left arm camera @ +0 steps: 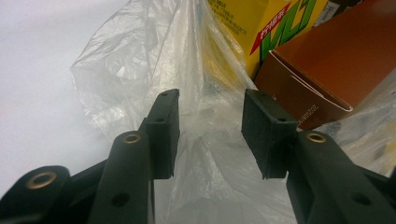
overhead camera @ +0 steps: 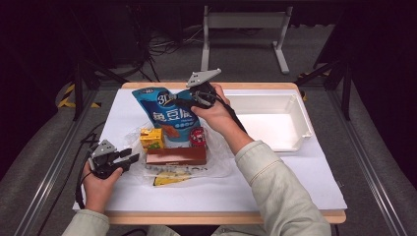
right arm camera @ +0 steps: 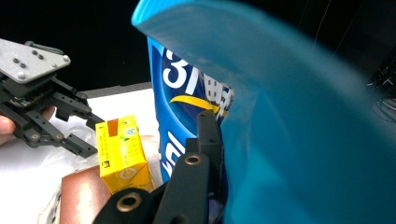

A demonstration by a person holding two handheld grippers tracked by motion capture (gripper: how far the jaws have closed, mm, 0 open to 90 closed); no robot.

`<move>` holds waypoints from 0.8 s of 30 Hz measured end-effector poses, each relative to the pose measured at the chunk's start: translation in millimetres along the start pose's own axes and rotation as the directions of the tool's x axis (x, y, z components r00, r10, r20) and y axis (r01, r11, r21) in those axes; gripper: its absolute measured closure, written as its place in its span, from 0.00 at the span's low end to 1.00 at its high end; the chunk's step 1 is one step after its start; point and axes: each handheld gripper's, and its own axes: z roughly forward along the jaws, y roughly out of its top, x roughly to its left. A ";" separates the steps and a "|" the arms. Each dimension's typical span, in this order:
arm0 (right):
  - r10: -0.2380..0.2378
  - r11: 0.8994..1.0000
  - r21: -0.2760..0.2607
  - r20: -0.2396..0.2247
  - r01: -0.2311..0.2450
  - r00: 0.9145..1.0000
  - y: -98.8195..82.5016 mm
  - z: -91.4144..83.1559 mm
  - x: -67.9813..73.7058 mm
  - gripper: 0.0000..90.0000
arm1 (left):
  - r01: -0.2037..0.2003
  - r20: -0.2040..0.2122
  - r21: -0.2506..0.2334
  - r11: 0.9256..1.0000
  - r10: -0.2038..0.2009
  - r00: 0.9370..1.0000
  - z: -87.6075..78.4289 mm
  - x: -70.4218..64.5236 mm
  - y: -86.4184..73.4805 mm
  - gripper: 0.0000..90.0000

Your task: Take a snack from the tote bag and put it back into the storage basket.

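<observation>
A blue snack bag [overhead camera: 167, 110] stands upright over the other goods, and my right gripper [overhead camera: 183, 102] is shut on its upper right edge. In the right gripper view the bag [right arm camera: 289, 121] folds over the jaws, and one black finger [right arm camera: 208, 135] lies against it. My left gripper [overhead camera: 132, 156] rests at the left, open, its jaws pointing at the edge of a clear plastic bag [overhead camera: 140, 174]. The film [left arm camera: 140, 70] runs up between the pads [left arm camera: 166, 126] without being pinched. A yellow juice box [overhead camera: 152, 138], a red can [overhead camera: 197, 136] and a brown box [overhead camera: 176, 155] lie on the plastic.
A white tray [overhead camera: 295, 105] stands at the right on the white table sheet [overhead camera: 275, 182]. The brown box [left arm camera: 336, 65] and the juice box [left arm camera: 252, 23] lie just beyond the left jaws. The left gripper [right arm camera: 91, 137] shows far off beside the juice box [right arm camera: 121, 156].
</observation>
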 end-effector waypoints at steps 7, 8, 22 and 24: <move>0.015 0.999 -0.050 -0.013 -0.015 1.000 10.1 -12.7 0.3 1.00 | 0.001 -0.001 0.001 1.000 -0.001 1.000 0.5 -0.4 0.1 0.63; 0.017 0.998 -0.052 -0.017 -0.017 1.000 12.1 -14.4 0.7 1.00 | -0.005 -0.002 0.002 1.000 0.005 1.000 0.4 -0.1 0.3 0.63; -0.006 0.993 -0.120 -0.023 0.003 1.000 34.1 -30.3 7.9 1.00 | -0.002 -0.003 0.005 1.000 0.002 1.000 0.9 -0.8 0.0 0.63; -0.005 0.992 -0.125 -0.023 0.002 1.000 35.5 -31.2 8.0 1.00 | -0.003 -0.004 0.005 1.000 0.003 1.000 0.9 -0.8 0.0 0.63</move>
